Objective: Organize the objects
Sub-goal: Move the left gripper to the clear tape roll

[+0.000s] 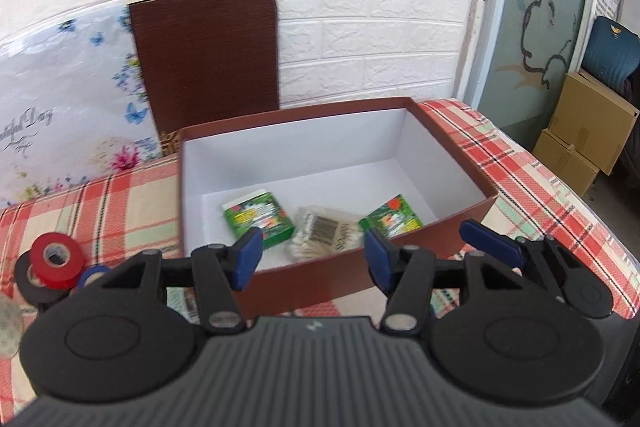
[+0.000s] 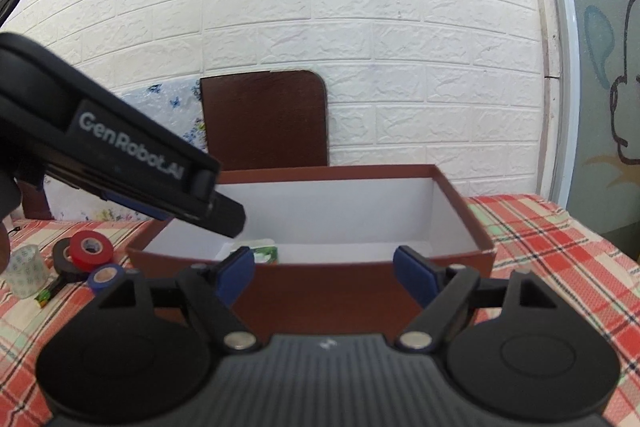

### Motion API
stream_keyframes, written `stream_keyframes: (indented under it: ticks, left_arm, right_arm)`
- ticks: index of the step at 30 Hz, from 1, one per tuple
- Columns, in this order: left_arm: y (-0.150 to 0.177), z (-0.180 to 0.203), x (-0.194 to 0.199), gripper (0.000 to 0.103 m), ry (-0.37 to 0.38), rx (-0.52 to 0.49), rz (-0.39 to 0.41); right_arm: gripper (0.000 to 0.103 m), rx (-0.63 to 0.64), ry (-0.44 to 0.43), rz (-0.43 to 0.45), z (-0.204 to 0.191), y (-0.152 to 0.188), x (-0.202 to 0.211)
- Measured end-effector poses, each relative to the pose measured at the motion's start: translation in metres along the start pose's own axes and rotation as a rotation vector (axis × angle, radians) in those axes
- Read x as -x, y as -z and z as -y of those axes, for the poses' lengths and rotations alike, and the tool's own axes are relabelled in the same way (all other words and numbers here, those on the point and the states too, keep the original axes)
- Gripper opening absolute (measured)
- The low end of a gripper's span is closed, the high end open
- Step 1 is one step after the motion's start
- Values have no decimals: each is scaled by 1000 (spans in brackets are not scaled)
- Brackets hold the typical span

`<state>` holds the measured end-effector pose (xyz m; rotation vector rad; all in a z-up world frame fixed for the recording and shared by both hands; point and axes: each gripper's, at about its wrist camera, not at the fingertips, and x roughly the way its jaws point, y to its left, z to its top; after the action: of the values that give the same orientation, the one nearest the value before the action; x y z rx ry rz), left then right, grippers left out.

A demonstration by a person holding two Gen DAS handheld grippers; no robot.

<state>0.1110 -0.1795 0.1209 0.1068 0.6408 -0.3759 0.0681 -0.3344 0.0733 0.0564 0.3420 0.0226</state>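
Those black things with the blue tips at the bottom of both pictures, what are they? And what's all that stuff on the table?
They are grabbing tools. A person holds one in each hand, and each has a small camera looking out along its two fingers. One picture comes from the left gripper, the other from the right gripper. The blue tips are the pads of the fingers. Both tools are open and hold nothing.

In front of them, on a checked tablecloth, stands an open brown box, white inside. In it lie two green packets and a bag of cotton swabs between them. To the left of the box sit rolls of tape: a red tape roll, a black one, a blue one and a clear one.
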Motion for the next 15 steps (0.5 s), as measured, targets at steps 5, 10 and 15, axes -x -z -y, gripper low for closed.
stream_keyframes:
  ticks: [5,10,15]
  left_arm:
    - [19,-38,16,58,-59,57,5]
    - [48,-92,39,58,-157,133,-6]
    - [83,-157,79,58,-279,250,-2]
  right_arm:
    - [80,33,-54,-24,-30,2,4]
    - [80,78,-163,-72,-77,15,1]
    - [80,136,-312,-155,-137,33,-9]
